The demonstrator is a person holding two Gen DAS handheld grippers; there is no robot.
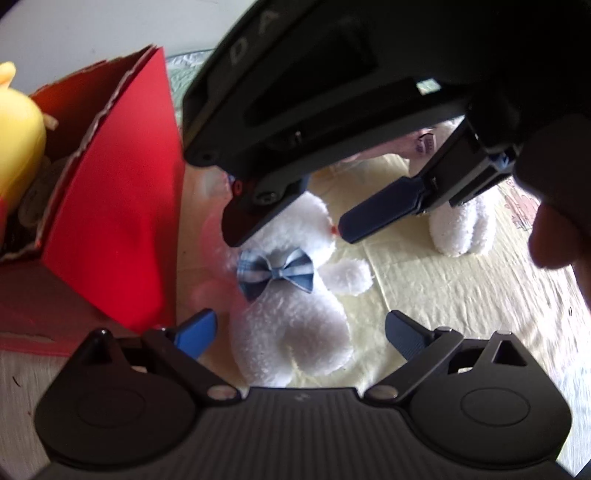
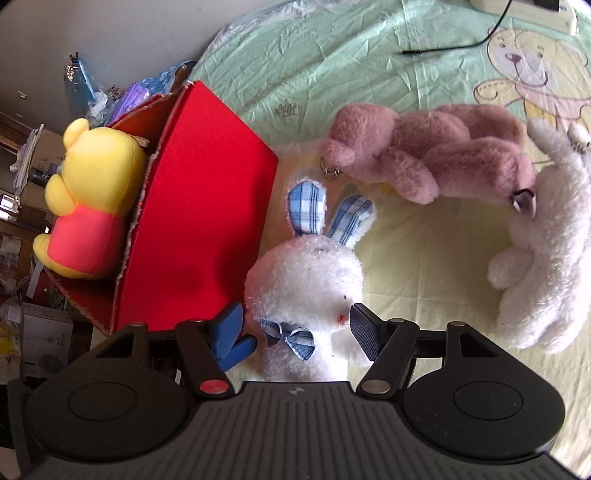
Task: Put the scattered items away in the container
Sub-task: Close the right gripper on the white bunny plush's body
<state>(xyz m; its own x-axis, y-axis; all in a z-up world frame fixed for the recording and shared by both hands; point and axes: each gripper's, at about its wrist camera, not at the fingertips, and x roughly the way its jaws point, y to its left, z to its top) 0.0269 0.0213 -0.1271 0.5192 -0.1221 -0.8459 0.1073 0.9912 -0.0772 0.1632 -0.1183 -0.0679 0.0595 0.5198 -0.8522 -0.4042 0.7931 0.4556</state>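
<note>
A crumpled bedsheet (image 2: pixel 332 55), pale green at the far side and pale yellow nearer, covers the bed. A cartoon bear print (image 2: pixel 524 62) shows on it at the upper right. A thin black cable (image 2: pixel 461 46) lies across the green part, running toward a cream-coloured device (image 2: pixel 532 11) at the top edge. Beyond the bed's left edge stand stacked cardboard cartons (image 2: pixel 40 328), a blue plastic bag (image 2: pixel 79 86) and purple packaging (image 2: pixel 131 99).

box (image 2: pixel 199 206) red | bear (image 2: pixel 96 199) yellow, pink shirt | rabbit (image 2: pixel 306 273) white, blue-plaid ears
</note>
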